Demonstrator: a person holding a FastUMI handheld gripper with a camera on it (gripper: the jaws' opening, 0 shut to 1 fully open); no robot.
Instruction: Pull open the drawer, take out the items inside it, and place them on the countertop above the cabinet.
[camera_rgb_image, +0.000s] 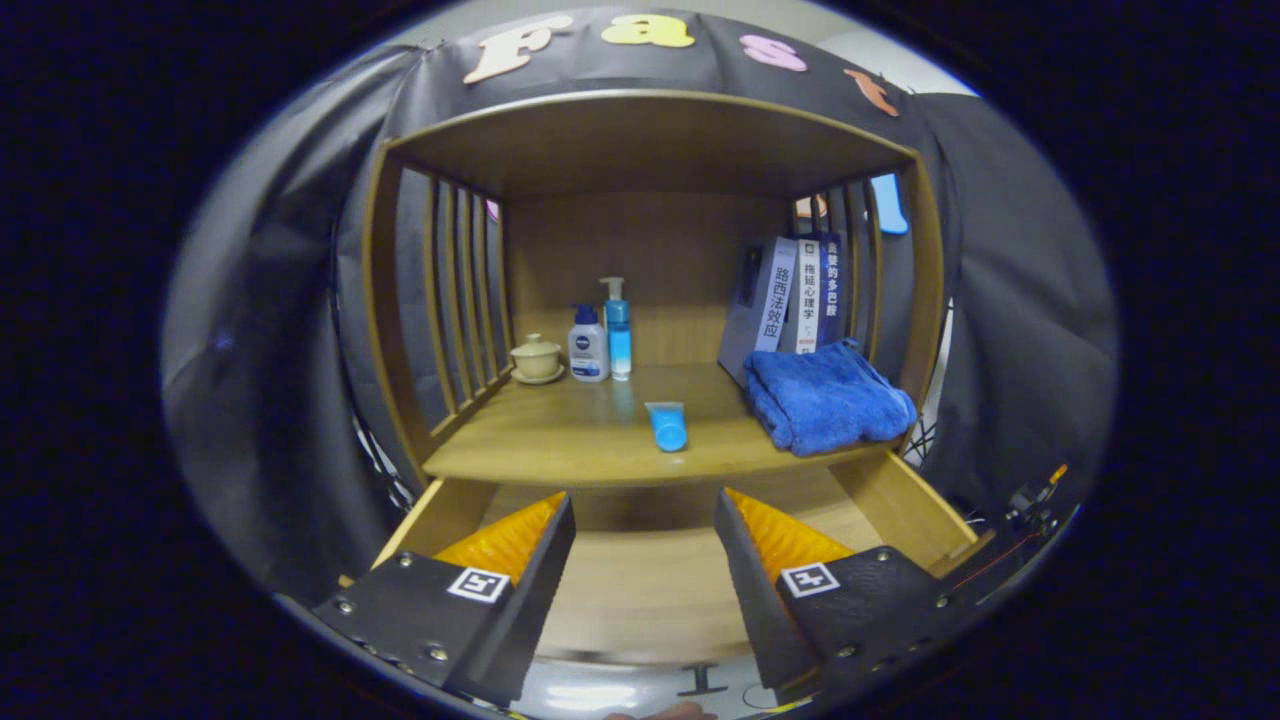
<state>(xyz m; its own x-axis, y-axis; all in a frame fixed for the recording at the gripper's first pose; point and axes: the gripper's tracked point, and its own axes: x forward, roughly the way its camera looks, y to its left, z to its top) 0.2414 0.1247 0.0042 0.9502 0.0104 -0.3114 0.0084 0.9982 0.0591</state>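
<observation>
Gripper view: tube (667, 425) beyond spread jaws

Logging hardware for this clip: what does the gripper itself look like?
The gripper has two wedge-shaped fingers, wide at the base and tapering forward, with ribbed inner pads. Each base has a textured housing with visible screws and carries a small square black-and-white fiducial marker. No cable on the gripper itself can be made out.
</observation>
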